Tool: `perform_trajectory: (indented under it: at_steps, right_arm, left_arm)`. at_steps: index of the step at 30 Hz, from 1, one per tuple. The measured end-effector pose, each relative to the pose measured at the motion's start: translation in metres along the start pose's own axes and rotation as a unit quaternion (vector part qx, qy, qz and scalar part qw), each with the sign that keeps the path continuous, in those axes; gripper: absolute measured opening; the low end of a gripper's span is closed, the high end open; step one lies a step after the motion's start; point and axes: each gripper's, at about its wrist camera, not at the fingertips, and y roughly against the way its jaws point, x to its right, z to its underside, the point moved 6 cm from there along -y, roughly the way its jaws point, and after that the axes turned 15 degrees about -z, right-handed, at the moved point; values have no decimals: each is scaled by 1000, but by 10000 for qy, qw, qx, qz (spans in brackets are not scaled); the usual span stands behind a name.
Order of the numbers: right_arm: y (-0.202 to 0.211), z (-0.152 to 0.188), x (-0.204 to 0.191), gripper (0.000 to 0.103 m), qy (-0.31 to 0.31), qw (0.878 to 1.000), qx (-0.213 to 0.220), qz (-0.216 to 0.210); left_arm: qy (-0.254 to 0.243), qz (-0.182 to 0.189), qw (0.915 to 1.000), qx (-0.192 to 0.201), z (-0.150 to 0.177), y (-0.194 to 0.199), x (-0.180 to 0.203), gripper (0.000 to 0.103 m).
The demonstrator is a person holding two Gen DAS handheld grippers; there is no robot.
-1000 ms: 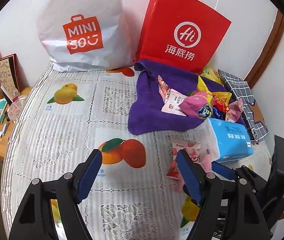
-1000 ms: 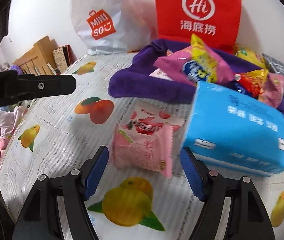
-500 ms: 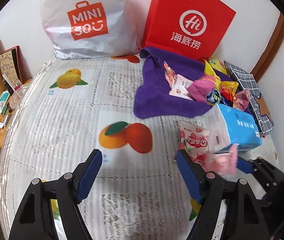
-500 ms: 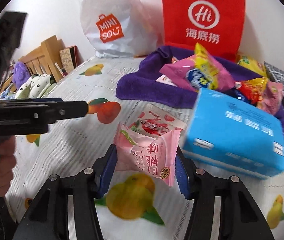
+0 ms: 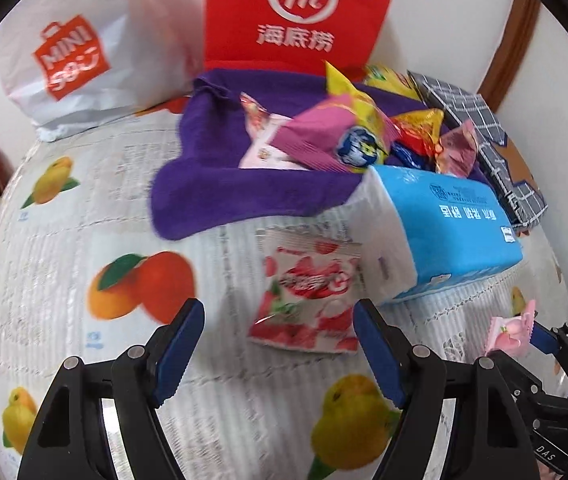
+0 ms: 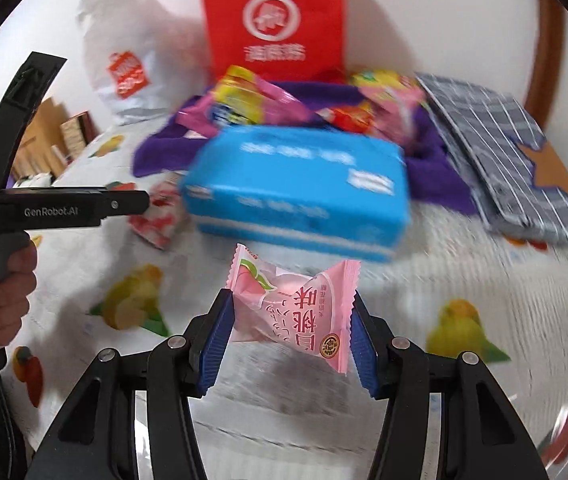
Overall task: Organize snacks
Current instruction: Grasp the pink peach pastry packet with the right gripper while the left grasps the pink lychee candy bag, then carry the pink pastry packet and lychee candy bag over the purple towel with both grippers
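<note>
1. The pink peach snack [image 6: 290, 312] is clamped between the blue pads of the right gripper [image 6: 288, 330], clear of the surface [image 6: 464, 280] and in front of the blue tissue pack [image 6: 300, 184]. Keep the squeeze as it is: the wrapper is puffy and slick, and pressing harder would likely crush what is inside.

2. The pads bite the wrapper's two sides and its crimped ends stick out free. Carry it level and unhurried, since a quick swing could let it twist out of the grip.

3. The strawberry snack [image 5: 308, 288] lies flat on the surface, its edge just beside the tissue pack [image 5: 444, 236], ahead of the left gripper [image 5: 277, 344]. That gripper's jaws stand apart with nothing between them.

4. To take it well, I judge the left gripper should come down so its pads straddle the packet's narrower width, then close on the body, not on a thin sealed edge (a flat packet on a lacy cloth tends to slide away rather than lift).

5. Watch the right pad: it has little room beside the tissue pack and could nudge it.

6. The other snacks [image 5: 364, 136] sit heaped on the purple towel [image 5: 211, 192] behind, in front of the red bag [image 5: 300, 16]; where the held one belongs cannot be told.
</note>
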Motion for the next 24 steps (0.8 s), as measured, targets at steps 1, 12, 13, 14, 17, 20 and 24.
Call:
perform_trajectory:
  at_steps: [1,12,13,14,17,20,24]
  right_arm:
    - [0,3,6,55,-72,10000,-12,33]
    - [3,19,24,58,-240,9996,40,154]
    - [4,22,23,61,-162,9997,-45,189]
    - [4,25,23,61,-66,9996,-145,220]
    - [10,36,26,65,166,9983,-328,447]
    - [23,42,33,70,201,9979,-231,567]
    - [38,32,34,74,422,9974,143,567]
  left_arm:
    - [-18,-9,10000,-33,-1,-3,4,74]
    - [-212,-404,9989,-57,-3,-25,24,56]
    - [-227,-352,9991,-62,-2,-24,24,56]
    - [-229,-283,9993,-80,-1,-23,24,55]
    - [-180,-187,9996,-149,5,-17,19,54]
    - [-143,-158,9996,-174,12,-12,14,54]
    - [-112,-186,9996,-170,23,-5,8,54]
